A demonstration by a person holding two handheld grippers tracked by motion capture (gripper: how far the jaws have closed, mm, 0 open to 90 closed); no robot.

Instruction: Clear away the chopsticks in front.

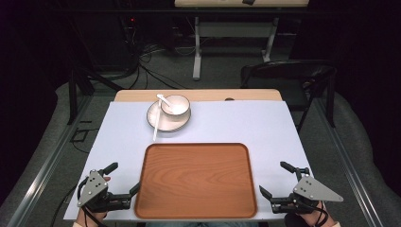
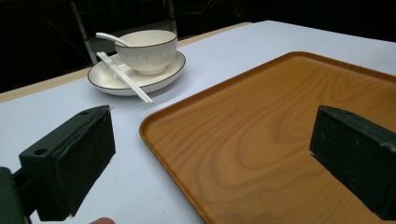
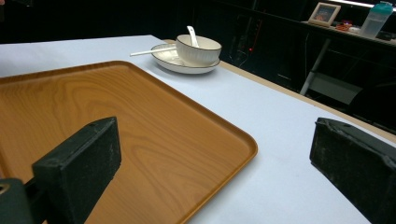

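We count one wooden tray [image 1: 196, 179], one bowl [image 1: 175, 105], one saucer [image 1: 163, 119], one spoon [image 1: 163, 100], perhaps two chopsticks [image 1: 155, 124], left gripper [image 1: 126, 179] and right gripper [image 1: 273, 178] both gaping wide, gripping nothing.

Dark room, black chair [image 1: 288, 75]

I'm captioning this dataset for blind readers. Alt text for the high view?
An empty wooden tray lies on a pale blue table, flanked by a person's left gripper and right gripper, jaws open. Beyond it, a white bowl holding a spoon sits on a plate, chopsticks alongside.
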